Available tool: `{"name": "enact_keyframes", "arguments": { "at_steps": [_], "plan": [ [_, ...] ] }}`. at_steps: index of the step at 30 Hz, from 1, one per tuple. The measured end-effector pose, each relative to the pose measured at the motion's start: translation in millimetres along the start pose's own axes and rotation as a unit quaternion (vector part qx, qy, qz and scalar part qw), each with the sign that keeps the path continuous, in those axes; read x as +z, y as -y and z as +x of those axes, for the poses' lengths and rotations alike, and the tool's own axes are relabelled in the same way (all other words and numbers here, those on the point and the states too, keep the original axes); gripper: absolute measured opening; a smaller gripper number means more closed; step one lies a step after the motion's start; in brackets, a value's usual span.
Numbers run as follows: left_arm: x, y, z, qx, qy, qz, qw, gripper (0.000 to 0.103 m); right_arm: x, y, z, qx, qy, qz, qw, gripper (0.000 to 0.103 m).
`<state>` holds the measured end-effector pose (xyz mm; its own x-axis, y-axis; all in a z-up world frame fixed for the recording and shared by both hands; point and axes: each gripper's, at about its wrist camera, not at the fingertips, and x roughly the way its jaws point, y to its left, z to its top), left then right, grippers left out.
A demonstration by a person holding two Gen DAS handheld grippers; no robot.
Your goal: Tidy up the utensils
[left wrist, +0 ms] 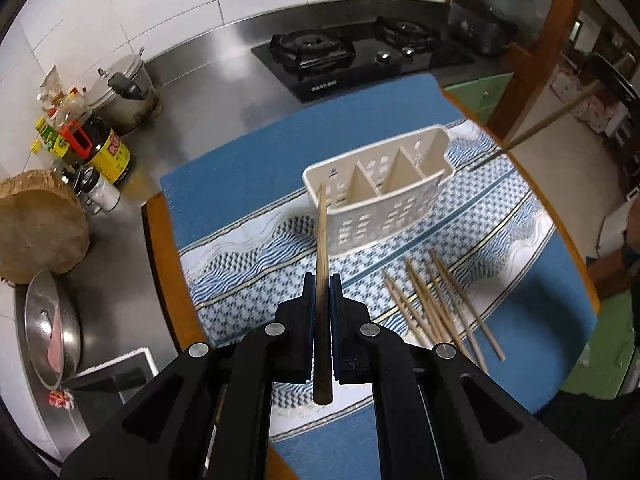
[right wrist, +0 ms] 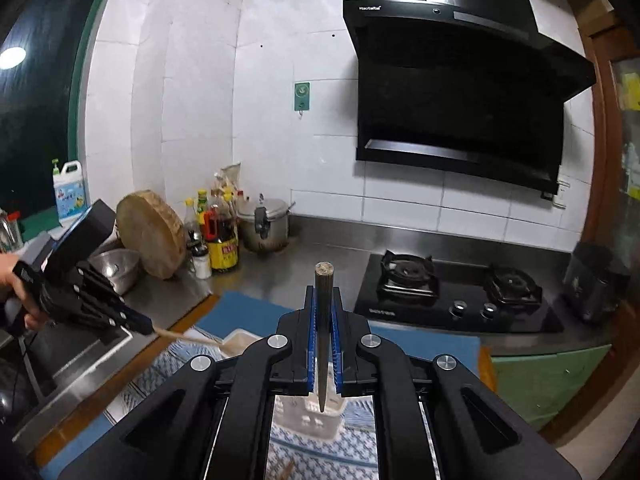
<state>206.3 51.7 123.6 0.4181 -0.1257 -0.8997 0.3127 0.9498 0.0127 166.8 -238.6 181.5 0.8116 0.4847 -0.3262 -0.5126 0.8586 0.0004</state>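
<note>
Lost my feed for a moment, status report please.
Left gripper and right gripper each shut on a chopstick. Left chopstick tip at caddy rim. Loose chopsticks remain on cloth. Nothing obstructing.

Your left gripper (left wrist: 322, 280) clamps a chopstick (left wrist: 321, 248) whose tip rests at the rim of the white caddy's (left wrist: 384, 200) leftmost compartment, at 12 o'clock from the fingers. Loose chopsticks (left wrist: 440, 304) lie on the blue patterned cloth (left wrist: 248, 184) at 3 o'clock. Another chopstick (left wrist: 548, 120) hangs in the air at 2 o'clock, beyond the caddy.
</note>
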Motion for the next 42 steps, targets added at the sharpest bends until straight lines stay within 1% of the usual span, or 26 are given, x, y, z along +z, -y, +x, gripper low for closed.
{"name": "enact_keyframes", "arguments": {
  "at_steps": [4, 6, 7, 9, 12, 16, 20, 23, 24, 25, 27, 28, 31, 34, 37, 40, 42],
  "plan": [
    [8.5, 1.8, -7.4, -0.016, 0.016, -0.001, 0.9998, 0.006, 7.3, 2.4, 21.7, 0.004, 0.001, 0.002, 1.0, 0.007],
    [11.8, 0.8, -8.6, -0.021, 0.012, -0.003, 0.9997, 0.006, 7.6, 4.3, 32.9, 0.01, -0.007, 0.01, 1.0, 0.007],
    [13.4, -0.2, -9.8, -0.029, 0.012, -0.005, 0.9995, 0.006, 7.7, 5.0, 37.0, 0.011, -0.01, 0.013, 1.0, 0.007],
    [14.8, 0.8, -10.6, -0.047, 0.002, 0.003, 0.9989, 0.006, 4.6, 7.6, 49.8, 0.016, -0.021, 0.022, 0.999, 0.007],
    [19.6, -0.8, -5.8, -0.038, -0.016, 0.003, 0.9991, 0.006, -2.3, 8.2, 66.5, 0.016, -0.039, 0.029, 0.999, 0.007],
    [25.3, -0.1, 10.0, -0.04, -0.036, 0.001, 0.9986, 0.006, -11.2, 7.4, 84.7, 0.009, -0.055, 0.03, 0.998, 0.007],
    [27.1, 1.5, 21.8, -0.055, -0.034, -0.009, 0.9979, 0.006, -19.7, 6.7, 97.7, 0.009, -0.075, 0.028, 0.997, 0.007],
    [28.4, 1.1, 24.0, -0.064, -0.018, -0.021, 0.9975, 0.007, -24.5, 7.0, 101.1, 0.004, -0.08, 0.024, 0.997, 0.008],
    [28.4, 0.5, 23.6, -0.067, -0.009, -0.026, 0.9974, 0.008, -25.6, 6.7, 100.9, 0.003, -0.079, 0.021, 0.997, 0.011],
    [28.6, -0.3, 23.4, -0.069, -0.003, -0.029, 0.9972, 0.009, -26.1, 6.6, 100.4, 0.002, -0.078, 0.019, 0.997, 0.017],
    [28.8, -1.1, 23.2, -0.076, 0.009, -0.036, 0.9964, 0.01, -27.8, 6.2, 97.1, -0.001, -0.075, 0.014, 0.997, 0.021],
    [28.7, -1.6, 21.8, -0.078, 0.019, -0.04, 0.996, 0.01, -28.4, 6.5, 93.9, -0.002, -0.073, 0.012, 0.997, 0.025],
    [29.0, -4.6, 13.5, -0.095, 0.054, -0.061, 0.9921, 0.01, -29.4, 5.4, 81.0, -0.008, -0.06, 0.006, 0.998, 0.032],
    [29.6, -5.5, 4.7, -0.097, 0.083, -0.07, 0.9893, 0.01, -30.4, 5.1, 67.3, -0.009, -0.053, 0.003, 0.999, 0.033],
    [24.8, -5.9, -9.5, -0.101, 0.117, -0.083, 0.9845, 0.01, -34.2, 5.6, 51.7, -0.01, -0.049, 0.008, 0.999, 0.035],
    [14.1, -4.0, -17.2, -0.103, 0.137, -0.093, 0.9808, 0.01, -43.0, 7.5, 33.4, -0.012, -0.047, 0.021, 0.999, 0.035],
    [3.8, -0.2, -18.4, -0.1, 0.144, -0.098, 0.9797, 0.01, -52.4, 8.0, 22.6, -0.014, -0.052, 0.03, 0.998, 0.035]
  ]
}}
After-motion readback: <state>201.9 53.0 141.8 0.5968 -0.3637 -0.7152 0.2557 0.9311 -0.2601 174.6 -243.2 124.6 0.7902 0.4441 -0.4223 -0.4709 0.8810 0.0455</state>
